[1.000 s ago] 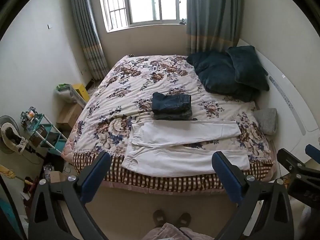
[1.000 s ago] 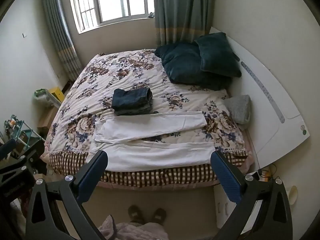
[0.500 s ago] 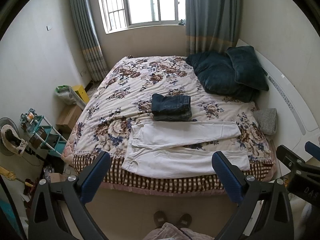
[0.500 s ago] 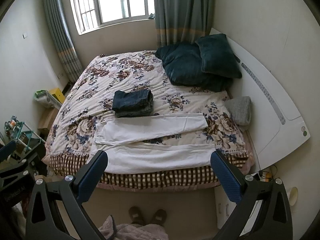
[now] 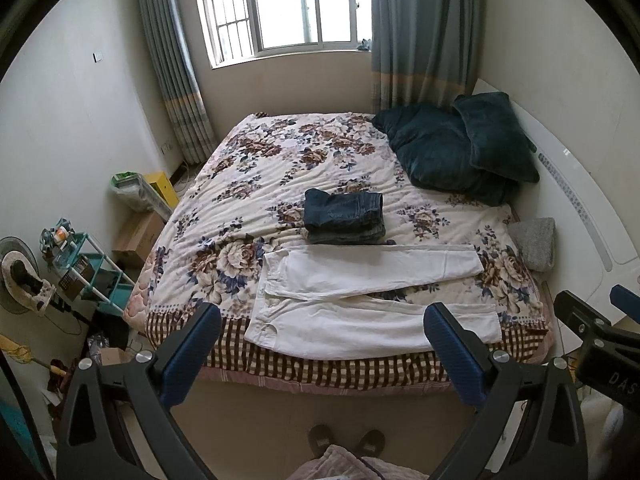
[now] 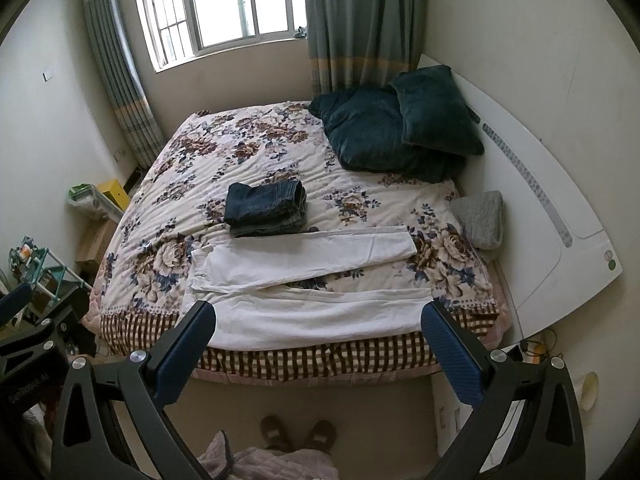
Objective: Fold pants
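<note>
White pants (image 5: 368, 300) spread flat, legs splayed, lower centre of frame at near edge of bed (image 5: 280, 168), ready for folding. Left gripper (image 5: 322, 334) and right gripper (image 6: 318, 330) both wide open, empty, held back above floor.

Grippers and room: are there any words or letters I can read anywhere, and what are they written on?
"DAS": on the right gripper's black body, cut off by the picture edge, left wrist view.
"SenRobot.AI", roughly: on the left gripper's black body, right wrist view, blurry.
Cardboard box: markings too blurred to read.
</note>
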`<state>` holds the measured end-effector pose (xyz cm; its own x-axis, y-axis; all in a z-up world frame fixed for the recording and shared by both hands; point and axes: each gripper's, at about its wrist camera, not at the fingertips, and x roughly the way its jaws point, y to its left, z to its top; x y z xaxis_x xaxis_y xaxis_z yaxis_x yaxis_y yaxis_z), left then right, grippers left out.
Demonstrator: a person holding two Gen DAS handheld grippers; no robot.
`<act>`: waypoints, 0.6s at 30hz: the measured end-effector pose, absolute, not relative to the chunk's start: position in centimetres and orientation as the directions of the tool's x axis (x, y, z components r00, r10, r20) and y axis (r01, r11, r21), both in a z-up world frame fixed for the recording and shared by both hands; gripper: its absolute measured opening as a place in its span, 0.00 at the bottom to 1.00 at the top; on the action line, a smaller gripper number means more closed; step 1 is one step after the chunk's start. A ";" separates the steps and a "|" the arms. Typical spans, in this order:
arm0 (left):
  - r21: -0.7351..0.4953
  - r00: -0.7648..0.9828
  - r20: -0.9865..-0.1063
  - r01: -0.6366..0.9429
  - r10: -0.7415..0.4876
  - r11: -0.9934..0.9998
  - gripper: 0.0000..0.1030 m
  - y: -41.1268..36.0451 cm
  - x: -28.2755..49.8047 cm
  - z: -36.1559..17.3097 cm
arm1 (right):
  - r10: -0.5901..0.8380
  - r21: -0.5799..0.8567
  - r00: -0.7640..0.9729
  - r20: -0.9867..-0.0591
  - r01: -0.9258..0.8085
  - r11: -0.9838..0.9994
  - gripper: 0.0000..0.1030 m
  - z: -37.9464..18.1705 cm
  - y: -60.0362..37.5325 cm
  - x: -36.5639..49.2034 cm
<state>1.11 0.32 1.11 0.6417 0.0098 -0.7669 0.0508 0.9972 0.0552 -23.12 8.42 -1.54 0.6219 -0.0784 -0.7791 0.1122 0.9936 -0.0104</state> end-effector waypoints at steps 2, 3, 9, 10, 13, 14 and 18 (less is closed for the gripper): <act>0.045 0.639 -0.770 0.055 0.000 0.997 1.00 0.6 1.3 1.0 | -0.080 -0.012 0.621 -0.779 0.112 0.994 1.00 -1.6 8.4 -23.1; 0.044 0.637 -0.771 0.056 -0.001 0.997 1.00 0.6 1.4 0.9 | -0.078 -0.011 0.621 -0.780 0.112 0.994 1.00 -1.6 8.3 -23.2; 0.045 0.641 -0.768 0.057 -0.002 0.997 1.00 1.1 1.2 0.7 | -0.075 -0.006 0.623 -0.779 0.112 0.994 1.00 -1.7 8.4 -23.1; 0.043 0.640 -0.768 0.057 -0.003 0.997 1.00 1.2 1.3 0.6 | -0.075 -0.006 0.624 -0.778 0.111 0.994 1.00 -1.7 8.5 -23.1; 0.045 0.640 -0.768 0.056 -0.001 0.997 1.00 1.1 1.4 0.6 | -0.073 -0.006 0.625 -0.777 0.109 0.994 1.00 -1.7 8.6 -23.0; 0.043 0.640 -0.769 0.055 -0.002 0.998 1.00 1.2 1.4 0.6 | -0.073 -0.007 0.625 -0.777 0.109 0.994 1.00 -1.7 8.7 -22.9; 0.044 0.639 -0.769 0.056 -0.002 0.997 1.00 1.2 1.5 0.6 | -0.074 -0.005 0.624 -0.778 0.111 0.994 1.00 -1.6 8.7 -22.9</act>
